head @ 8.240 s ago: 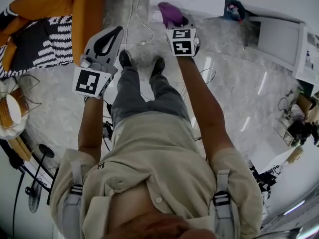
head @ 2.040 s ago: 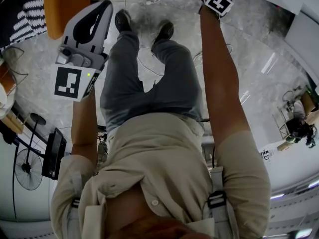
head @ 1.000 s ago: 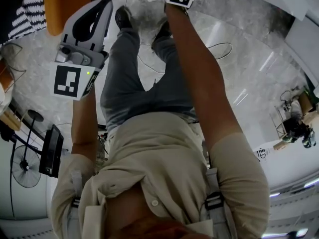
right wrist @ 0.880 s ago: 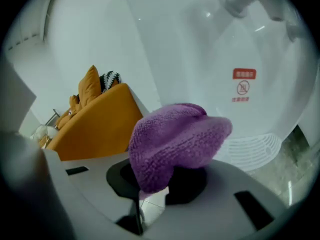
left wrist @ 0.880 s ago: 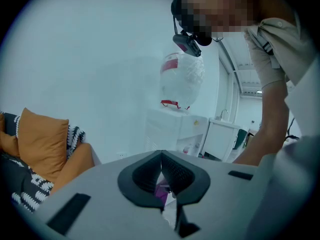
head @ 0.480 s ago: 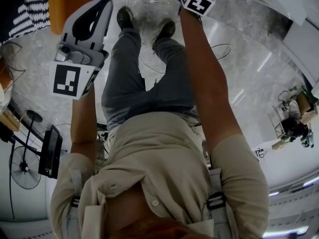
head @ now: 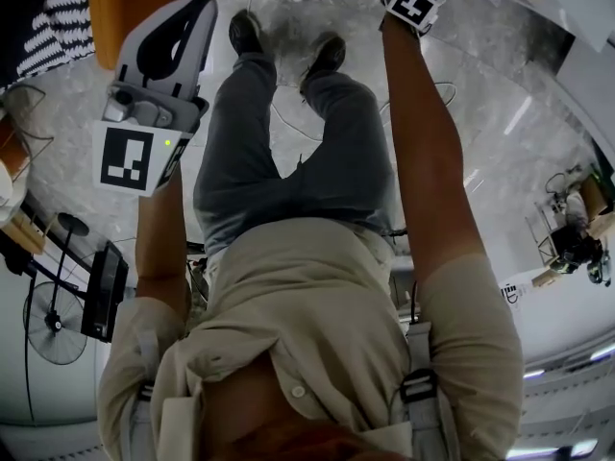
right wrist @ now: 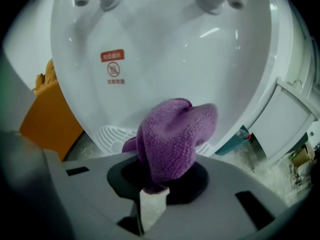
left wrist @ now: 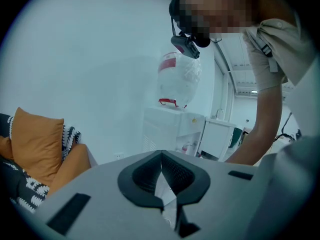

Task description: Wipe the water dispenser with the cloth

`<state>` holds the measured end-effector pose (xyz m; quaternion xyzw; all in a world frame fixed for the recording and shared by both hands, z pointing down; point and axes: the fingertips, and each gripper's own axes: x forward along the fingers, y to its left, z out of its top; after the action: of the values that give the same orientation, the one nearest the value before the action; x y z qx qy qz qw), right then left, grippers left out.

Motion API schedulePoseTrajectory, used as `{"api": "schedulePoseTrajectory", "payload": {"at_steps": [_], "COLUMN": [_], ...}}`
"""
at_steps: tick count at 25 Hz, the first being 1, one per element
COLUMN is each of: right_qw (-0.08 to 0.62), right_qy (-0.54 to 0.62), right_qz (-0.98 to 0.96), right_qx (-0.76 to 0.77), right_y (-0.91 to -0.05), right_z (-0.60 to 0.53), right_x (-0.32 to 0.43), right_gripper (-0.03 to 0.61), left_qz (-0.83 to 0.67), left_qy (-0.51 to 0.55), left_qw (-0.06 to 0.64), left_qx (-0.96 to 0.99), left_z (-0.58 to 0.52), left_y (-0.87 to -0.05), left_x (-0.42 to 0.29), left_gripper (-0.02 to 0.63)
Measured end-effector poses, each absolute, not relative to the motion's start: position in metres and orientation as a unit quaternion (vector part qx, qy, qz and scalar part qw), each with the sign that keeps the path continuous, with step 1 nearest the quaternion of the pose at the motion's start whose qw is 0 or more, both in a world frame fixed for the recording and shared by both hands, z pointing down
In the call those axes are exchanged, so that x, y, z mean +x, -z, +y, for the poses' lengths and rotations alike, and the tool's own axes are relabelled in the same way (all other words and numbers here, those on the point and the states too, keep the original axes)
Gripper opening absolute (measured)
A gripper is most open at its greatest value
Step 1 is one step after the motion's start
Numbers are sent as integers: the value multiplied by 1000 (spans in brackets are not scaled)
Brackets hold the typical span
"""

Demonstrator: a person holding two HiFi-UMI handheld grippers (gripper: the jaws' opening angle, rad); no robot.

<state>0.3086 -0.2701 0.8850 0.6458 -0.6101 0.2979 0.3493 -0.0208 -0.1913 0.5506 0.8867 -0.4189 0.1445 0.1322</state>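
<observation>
Right gripper view: our right gripper (right wrist: 154, 186) clamps the purple cloth (right wrist: 172, 134) at centre, near the white water dispenser (right wrist: 165, 59) filling the upper frame; our left gripper (left wrist: 161, 176) is closed, empty; we judge hard rubbing could tug the cloth loose.

Left arm (head: 159, 238) raised and bent at the elbow. Left gripper (left wrist: 161, 157) points forward, jaws together, nothing between them. Right arm (head: 428, 161) fully extended forward. Right gripper (right wrist: 162, 181) jaws clamped on cloth (right wrist: 172, 134).
</observation>
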Motion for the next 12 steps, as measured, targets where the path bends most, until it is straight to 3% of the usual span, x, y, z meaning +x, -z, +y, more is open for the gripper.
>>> {"api": "schedulePoseTrajectory", "payload": {"at_steps": [7, 12], "right_qw": [308, 315], "right_qy": [-226, -202], "right_qz": [-728, -755], "right_qx": [570, 538], "right_y": [-856, -853], "right_z": [-287, -289], "right_x": [187, 165], "right_gripper": [61, 69], "left_qz": [-426, -418], "left_qy": [-146, -140], "left_qw": [136, 129], "left_qx": [883, 888], "left_z": [-187, -190], "left_y": [-564, -563], "left_x": [-30, -19], "left_gripper": [17, 17]}}
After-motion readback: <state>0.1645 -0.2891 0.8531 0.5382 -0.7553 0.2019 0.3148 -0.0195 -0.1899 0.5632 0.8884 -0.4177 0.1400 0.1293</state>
